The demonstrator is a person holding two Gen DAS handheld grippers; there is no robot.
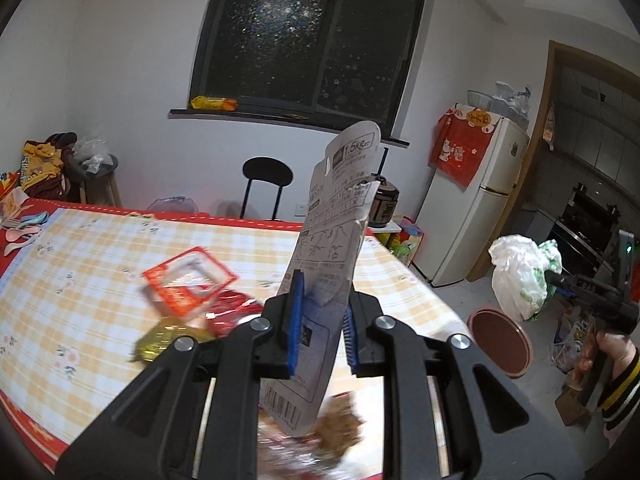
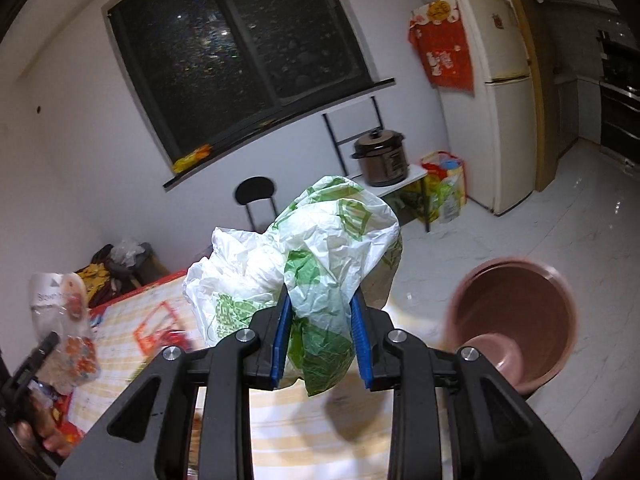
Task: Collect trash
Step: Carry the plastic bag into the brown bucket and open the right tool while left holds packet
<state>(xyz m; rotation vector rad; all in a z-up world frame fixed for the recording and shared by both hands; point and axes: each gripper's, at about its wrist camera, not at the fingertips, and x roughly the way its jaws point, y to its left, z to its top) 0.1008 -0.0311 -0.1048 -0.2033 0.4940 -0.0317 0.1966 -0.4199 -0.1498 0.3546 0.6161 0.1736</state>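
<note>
My left gripper (image 1: 320, 300) is shut on a grey printed packaging card (image 1: 340, 216) and holds it upright above the table. My right gripper (image 2: 320, 312) is shut on a crumpled white and green plastic bag (image 2: 316, 248), held up by the table's right edge; the bag also shows in the left wrist view (image 1: 520, 276). A brown round trash bin (image 2: 516, 312) stands open on the floor to the right of the table, also seen in the left wrist view (image 1: 500, 336). An orange wrapper (image 1: 188, 280), a red wrapper (image 1: 232, 312) and a gold wrapper (image 1: 164, 340) lie on the table.
The table has a yellow checked cloth (image 1: 80, 280) with red edges. Pastel spoons (image 1: 20, 232) lie at its far left. A black chair (image 1: 266, 184), a fridge (image 1: 476, 208), a cooker (image 2: 382, 156) on a small white table and a stool with clothes (image 1: 52, 168) stand around.
</note>
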